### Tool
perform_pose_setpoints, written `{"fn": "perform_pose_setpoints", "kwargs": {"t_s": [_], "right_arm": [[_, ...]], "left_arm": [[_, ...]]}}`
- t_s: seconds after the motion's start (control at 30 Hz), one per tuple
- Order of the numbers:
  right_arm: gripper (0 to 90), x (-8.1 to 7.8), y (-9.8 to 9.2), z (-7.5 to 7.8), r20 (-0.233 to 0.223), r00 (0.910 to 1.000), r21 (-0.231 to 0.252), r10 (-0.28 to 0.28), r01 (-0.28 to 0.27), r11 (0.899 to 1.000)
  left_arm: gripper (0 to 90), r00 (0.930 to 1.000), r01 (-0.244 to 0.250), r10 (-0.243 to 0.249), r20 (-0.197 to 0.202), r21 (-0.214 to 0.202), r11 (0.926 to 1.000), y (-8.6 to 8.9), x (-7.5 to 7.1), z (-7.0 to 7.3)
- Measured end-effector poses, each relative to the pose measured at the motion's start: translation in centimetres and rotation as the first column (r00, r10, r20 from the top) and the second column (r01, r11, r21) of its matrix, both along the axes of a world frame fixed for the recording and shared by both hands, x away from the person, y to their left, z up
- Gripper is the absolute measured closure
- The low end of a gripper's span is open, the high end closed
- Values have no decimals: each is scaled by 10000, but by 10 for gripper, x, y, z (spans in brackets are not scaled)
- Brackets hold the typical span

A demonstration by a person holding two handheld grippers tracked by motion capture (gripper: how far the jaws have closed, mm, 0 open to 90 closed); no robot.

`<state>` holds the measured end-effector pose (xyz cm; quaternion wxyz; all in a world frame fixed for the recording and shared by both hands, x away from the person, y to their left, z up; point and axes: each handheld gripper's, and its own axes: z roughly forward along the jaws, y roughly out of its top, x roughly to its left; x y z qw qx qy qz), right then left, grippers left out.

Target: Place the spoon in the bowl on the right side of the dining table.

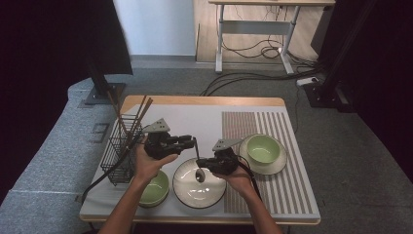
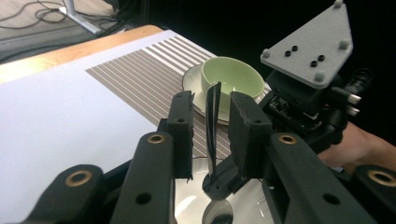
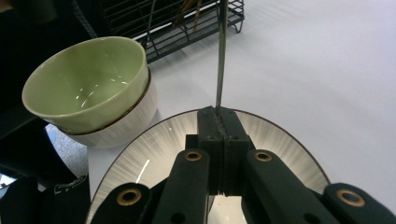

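Observation:
A metal spoon stands almost upright over the white ribbed plate, bowl end down. My right gripper is shut on its lower handle; in the right gripper view the thin handle rises from the closed jaws above the plate. My left gripper reaches in from the left at the handle's top. In the left gripper view the spoon handle stands between the parted jaws, and the pads do not press on it.
A green bowl sits at the near left beside the plate. A second green bowl rests on a saucer on the striped mat at right. A black wire basket holding chopsticks stands at the left.

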<state>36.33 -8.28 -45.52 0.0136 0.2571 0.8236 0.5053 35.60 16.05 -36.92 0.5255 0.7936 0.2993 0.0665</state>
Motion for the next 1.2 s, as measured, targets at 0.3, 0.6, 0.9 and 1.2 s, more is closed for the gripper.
{"fn": "perform_pose_setpoints", "kwargs": {"t_s": [0.3,0.6,0.9,1.2], "right_arm": [[900,2,-9,1,69,9994,22,-349,348,9994],[900,4,-20,3,143,9982,13,-578,578,9983],[900,4,-35,5,161,9947,140,-1020,1018,9947],[900,5,-51,7,153,9897,285,-1422,1417,9895]], "left_arm": [[672,9998,-184,185,106,-89,9998,20,-9,3],[660,9987,-437,437,276,-34,9990,32,-20,0],[648,9986,-462,461,251,24,9989,41,-28,-7],[626,9985,-543,542,117,56,9985,45,-31,-18]]}}
